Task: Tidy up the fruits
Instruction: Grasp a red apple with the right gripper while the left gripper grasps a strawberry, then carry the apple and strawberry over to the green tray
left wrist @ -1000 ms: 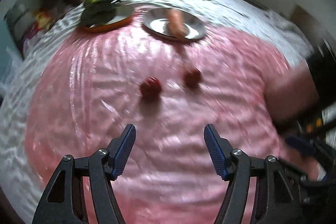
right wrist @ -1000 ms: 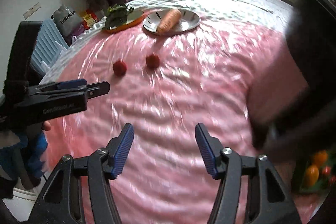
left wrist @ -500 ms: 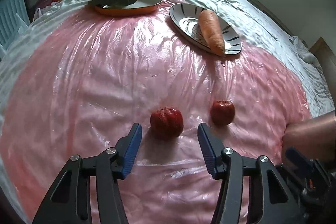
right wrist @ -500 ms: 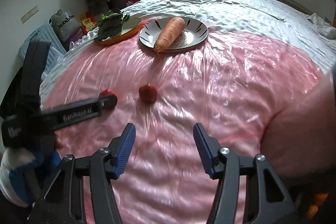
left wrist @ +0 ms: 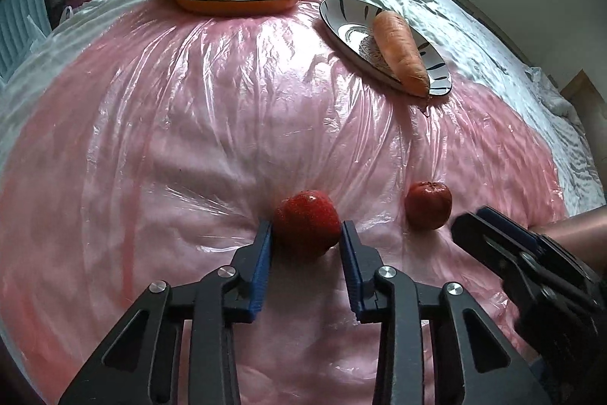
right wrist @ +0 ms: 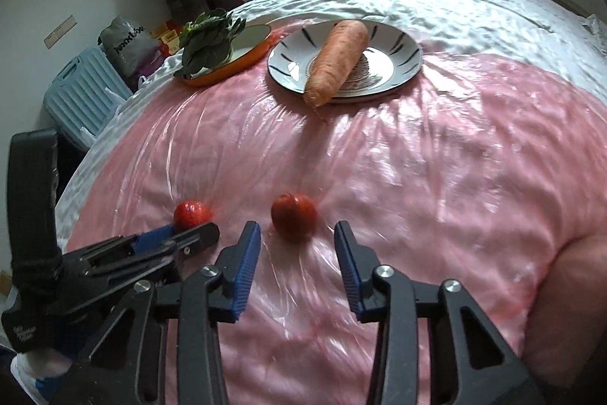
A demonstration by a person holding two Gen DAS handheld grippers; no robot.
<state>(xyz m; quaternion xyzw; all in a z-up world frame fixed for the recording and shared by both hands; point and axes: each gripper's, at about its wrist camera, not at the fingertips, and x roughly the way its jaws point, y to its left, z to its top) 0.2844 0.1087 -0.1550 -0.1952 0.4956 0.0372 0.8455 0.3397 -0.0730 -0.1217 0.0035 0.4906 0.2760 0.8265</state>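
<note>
Two small red fruits lie on the pink plastic-covered bed. In the left wrist view my left gripper (left wrist: 305, 228) has its blue pads on both sides of the left red fruit (left wrist: 306, 222), touching or nearly touching it. The right red fruit (left wrist: 428, 209) lies beside it, with my right gripper's tip just to its right. In the right wrist view my right gripper (right wrist: 297, 234) is open, with the right red fruit (right wrist: 293, 215) just ahead of its fingertips. The left fruit (right wrist: 191, 213) and the left gripper (right wrist: 182, 238) show at the left.
A white striped plate (right wrist: 402, 61) holds a carrot (right wrist: 337, 55) at the back. An orange dish (right wrist: 242, 57) with leafy greens (right wrist: 206, 40) sits to its left. A blue suitcase (right wrist: 81, 93) and bags stand on the floor beyond the bed's left edge.
Both grippers moved forward and down toward the fruits. The left jaws narrowed around the left red fruit. The right gripper came up to the right fruit, still open.
</note>
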